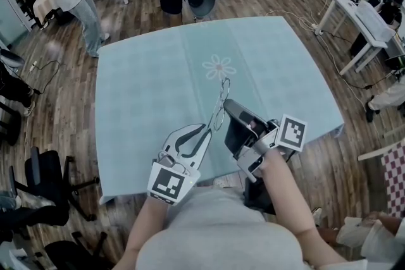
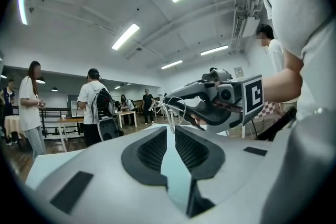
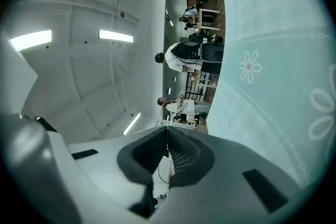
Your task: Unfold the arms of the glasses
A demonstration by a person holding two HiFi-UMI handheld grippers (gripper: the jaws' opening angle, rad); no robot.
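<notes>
Right tool clenches the glasses over the surface's near edge. Left tool, slightly parted, straddles one arm, seemingly not yet unfolded.

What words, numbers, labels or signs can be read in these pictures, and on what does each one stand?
No text can be read.
Left marker cube: black-and-white square pattern, no letters.
Right marker cube: the same kind of pattern, no letters.
Wall sign in the left gripper view: too small to read.
</notes>
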